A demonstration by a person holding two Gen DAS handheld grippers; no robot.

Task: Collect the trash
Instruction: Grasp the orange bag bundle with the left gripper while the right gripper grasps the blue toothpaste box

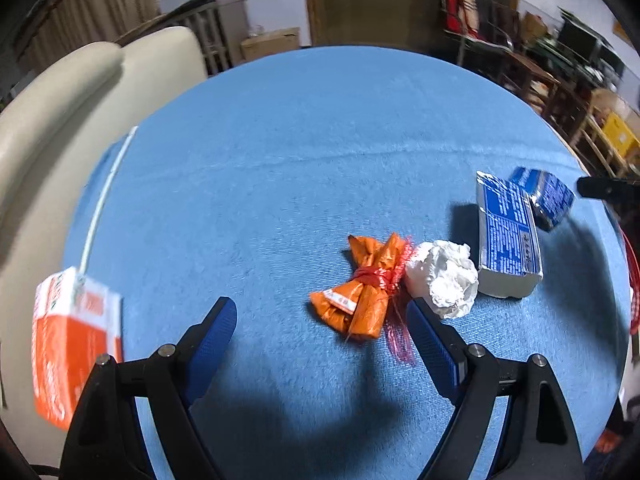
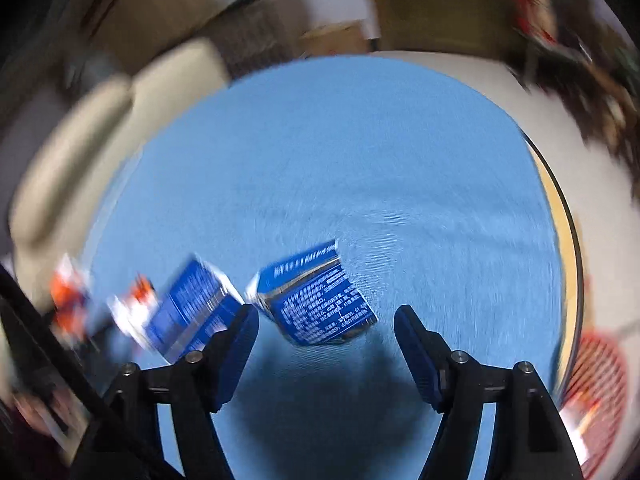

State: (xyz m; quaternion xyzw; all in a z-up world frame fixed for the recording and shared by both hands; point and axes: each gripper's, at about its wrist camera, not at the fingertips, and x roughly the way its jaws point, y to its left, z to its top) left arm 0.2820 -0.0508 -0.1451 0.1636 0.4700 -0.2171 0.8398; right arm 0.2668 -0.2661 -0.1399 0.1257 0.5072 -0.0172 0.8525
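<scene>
left gripper [image 1: 322,316] wide, empty, orange wrapper [image 1: 362,290] just ahead between its fingers, paper wad [image 1: 444,278] touching it. right gripper [image 2: 326,326] wide, empty (view blurred), small blue carton [image 2: 316,302] ahead; long blue carton [image 1: 506,234] beside it.

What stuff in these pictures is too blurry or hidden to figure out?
- Right wrist view: motion blur smears the trash at far left; only orange and white patches show.
- Both views: print on the blue cartons is too small or blurred to read.
- Left wrist view: the orange-and-white carton is blurred and partly behind the left claw.
- Left wrist view: the frame edge cuts off a red object at far right.
</scene>
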